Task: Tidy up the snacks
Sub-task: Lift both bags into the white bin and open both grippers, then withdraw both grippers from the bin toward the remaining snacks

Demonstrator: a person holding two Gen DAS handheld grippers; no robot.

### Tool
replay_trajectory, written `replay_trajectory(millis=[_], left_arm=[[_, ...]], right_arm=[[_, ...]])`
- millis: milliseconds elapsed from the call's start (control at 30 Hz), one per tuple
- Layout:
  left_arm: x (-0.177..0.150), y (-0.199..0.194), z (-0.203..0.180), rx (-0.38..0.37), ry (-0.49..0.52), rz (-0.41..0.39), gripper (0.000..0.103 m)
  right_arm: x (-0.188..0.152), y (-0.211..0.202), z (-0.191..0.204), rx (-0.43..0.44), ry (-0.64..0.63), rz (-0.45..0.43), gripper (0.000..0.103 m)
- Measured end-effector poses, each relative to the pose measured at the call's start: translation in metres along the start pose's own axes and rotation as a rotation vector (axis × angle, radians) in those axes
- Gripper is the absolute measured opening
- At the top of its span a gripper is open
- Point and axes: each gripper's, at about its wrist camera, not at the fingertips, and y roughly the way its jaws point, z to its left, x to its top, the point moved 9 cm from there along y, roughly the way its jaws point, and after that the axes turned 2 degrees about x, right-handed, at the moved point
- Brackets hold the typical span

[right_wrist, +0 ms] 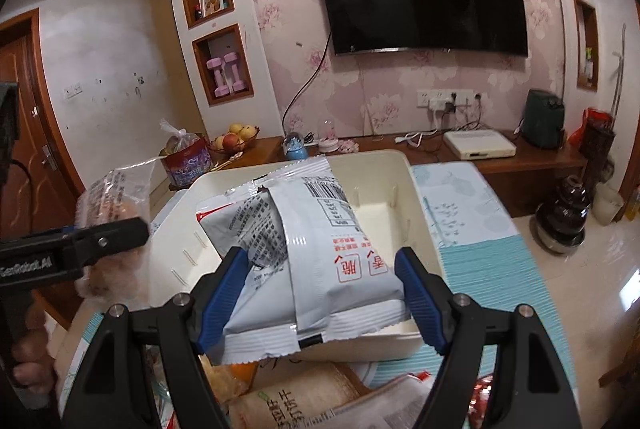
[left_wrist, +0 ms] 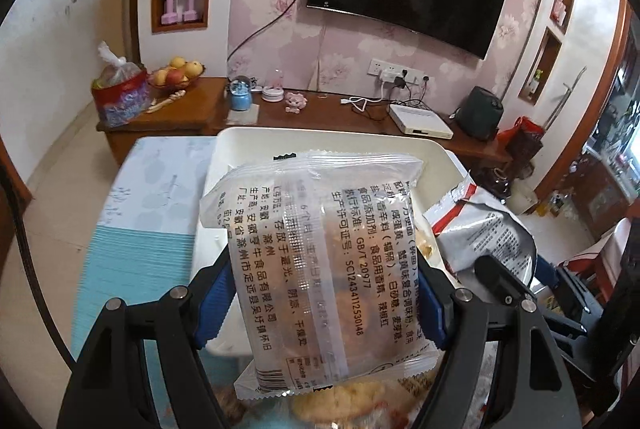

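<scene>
Two snack packs hang over a white bin (right_wrist: pixel 408 185) on a blue-patterned table (right_wrist: pixel 480 241) as I sort snacks in a living room. My left gripper (left_wrist: pixel 326 293) clenches a clear-wrapped pastry packet (left_wrist: pixel 316 249) by its sides, blue pads (left_wrist: pixel 216 293) pressing in, and lifts it in front of the bin's near wall. My right gripper (right_wrist: pixel 320 293) grasps a grey-and-white snack bag (right_wrist: pixel 320 241) between its blue fingers (right_wrist: pixel 420 293); the bag's far end reaches over the bin's open mouth, its near seal still short of the rim.

By my reading, this is the carrying step: both packs are lifted and neither is yet in the bin, whose floor looks bare. Next, each hand needs to move forward over the rim, lower, and release its pack without the two colliding.

The clear packet's back carries Chinese print, with "GB/T 20977" and "SC12434112530148" legible beside a barcode. The grey bag shows a barcode and red boxed characters I read as 脆 and 香. The left handle, seen from the right camera, bears lettering resembling "GenRobot.AI". More packets (right_wrist: pixel 288 401) lie below, nearer me.
</scene>
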Motion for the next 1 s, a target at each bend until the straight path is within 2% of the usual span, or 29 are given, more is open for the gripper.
replay_trajectory(millis=[133,200,333,433,633,867,1000], left_arm=[[-0.002,0.022,0.006,0.023,-0.016,0.001,0.078],[-0.006,0.031,0.005,0.020,-0.016,0.027,0.078],[-0.007,0.038,0.000,0.048,0.015,0.044,0.081],[-0.006,0.032,-0.001,0.044,0.002,0.048,0.082],[0.003,0.003,-0.001,0.038,-0.005,0.002,0.091],[0.007,-0.045,-0.004,0.042,0.006,-0.057,0.091],[-0.002,-0.074,-0.002,0.042,0.000,-0.069,0.091]], right_arm=[[-0.004,0.017,-0.007,-0.001,0.021,0.009,0.077],[-0.006,0.022,-0.009,-0.002,0.024,0.014,0.078],[-0.006,0.028,-0.010,-0.007,0.013,0.020,0.078],[-0.006,0.029,-0.009,-0.032,-0.007,0.029,0.078],[-0.002,0.019,-0.012,-0.030,0.020,0.037,0.078],[0.006,-0.014,-0.009,-0.038,0.025,0.015,0.078],[0.007,-0.037,-0.005,-0.038,0.026,0.010,0.078]])
